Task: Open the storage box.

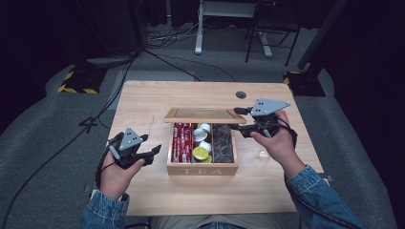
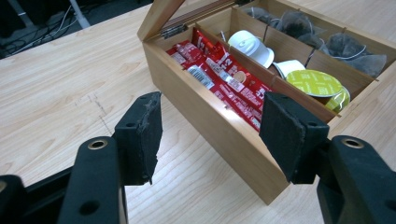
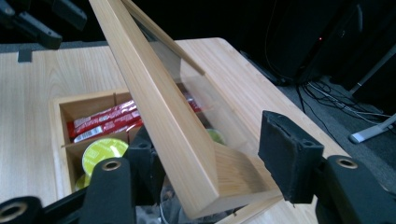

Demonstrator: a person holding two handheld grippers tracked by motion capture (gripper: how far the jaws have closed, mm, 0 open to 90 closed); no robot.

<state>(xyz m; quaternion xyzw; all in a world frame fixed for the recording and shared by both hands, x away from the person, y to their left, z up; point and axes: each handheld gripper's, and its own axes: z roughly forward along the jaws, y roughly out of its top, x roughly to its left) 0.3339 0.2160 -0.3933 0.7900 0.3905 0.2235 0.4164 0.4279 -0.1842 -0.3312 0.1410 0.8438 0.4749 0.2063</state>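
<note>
1. Dark flooring surrounds the wooden surface; a tea box sits mid-surface
2. Its lid is straddled by the spread right hand-held gripper
3. The left hand-held gripper is held spread beside the box; lid closing probably comes next

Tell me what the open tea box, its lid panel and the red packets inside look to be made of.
Light wooden tea box: pale wood with visible grain, matt. Clear lid panel: glass or clear plastic, since the table shows through it; I cannot tell which. Red packets: glossy printed foil or plastic film, catching highlights.
</note>
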